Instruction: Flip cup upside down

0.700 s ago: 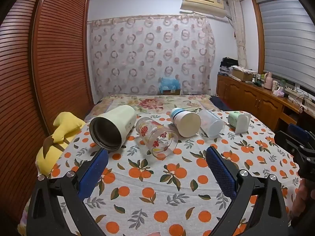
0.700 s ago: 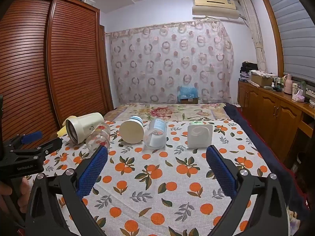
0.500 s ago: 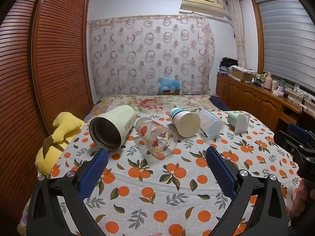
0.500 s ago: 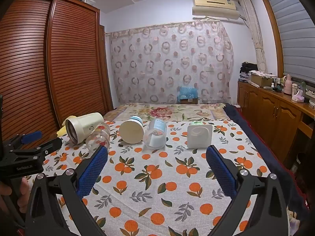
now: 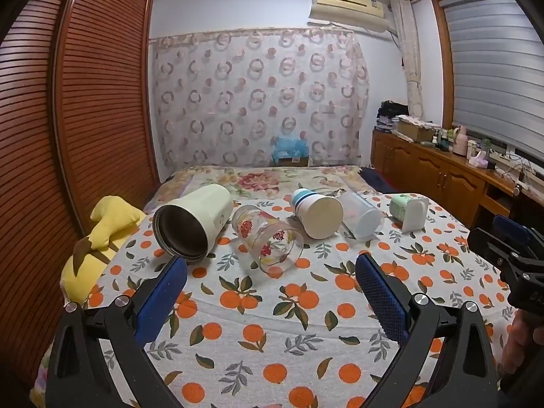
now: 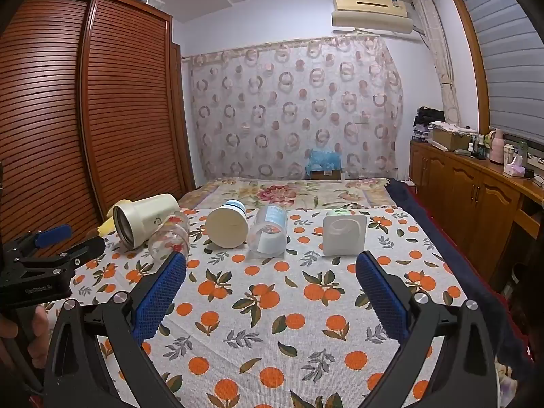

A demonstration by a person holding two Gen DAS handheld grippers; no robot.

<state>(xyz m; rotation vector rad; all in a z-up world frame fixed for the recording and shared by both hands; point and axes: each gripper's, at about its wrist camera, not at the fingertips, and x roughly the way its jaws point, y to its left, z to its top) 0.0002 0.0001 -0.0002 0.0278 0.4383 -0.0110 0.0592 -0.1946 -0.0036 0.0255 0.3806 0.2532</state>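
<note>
Several cups lie on their sides in a row on the orange-print cloth. From the left: a cream steel-lined tumbler (image 5: pixel 193 221) (image 6: pixel 142 219), a clear printed glass (image 5: pixel 268 241) (image 6: pixel 170 238), a white cup with blue bands (image 5: pixel 318 212) (image 6: pixel 227 224), a frosted plastic cup (image 5: pixel 360 214) (image 6: pixel 268 233) and a white square cup with a green part (image 5: pixel 409 209) (image 6: pixel 343 234). My left gripper (image 5: pixel 270 292) is open and empty, short of the glass. My right gripper (image 6: pixel 270 292) is open and empty, short of the frosted cup.
A yellow plush toy (image 5: pixel 98 238) lies at the bed's left edge by the wooden wardrobe (image 5: pixel 68 136). A wooden sideboard (image 6: pixel 476 197) with clutter runs along the right wall. The cloth (image 6: pixel 272 323) covers the near bed.
The left wrist view has shifted very slightly; the cups sit a touch lower and nearer in it. The right gripper has not moved. Both stay open.
</note>
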